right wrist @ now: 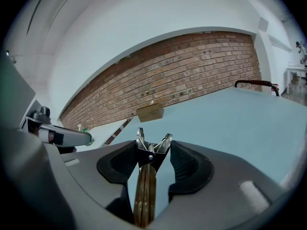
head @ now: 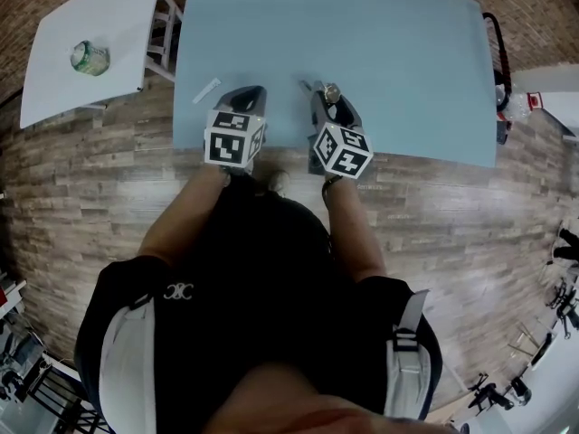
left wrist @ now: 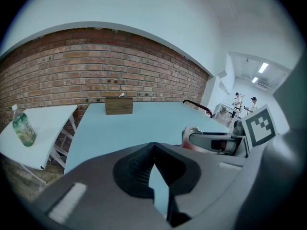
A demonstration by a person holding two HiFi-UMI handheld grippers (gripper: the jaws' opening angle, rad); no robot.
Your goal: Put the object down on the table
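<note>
A metal spring clip (right wrist: 146,186) with long brownish arms stands upright between the pads of my right gripper (right wrist: 152,152). Its two silver wings spread out against the pads, so the jaws are shut on it while standing wide. In the head view the clip's silver top (head: 332,90) shows at the tip of the right gripper (head: 327,102), over the near edge of the light blue table (head: 389,34). My left gripper (head: 244,99) hovers beside it at the same edge; its jaws (left wrist: 153,147) meet at the tips and hold nothing.
A small white strip (head: 205,89) lies on the blue table left of the left gripper. A wooden block (left wrist: 119,106) stands at the table's far edge by the brick wall. A white side table (head: 63,52) at the left carries a green bottle (head: 90,57).
</note>
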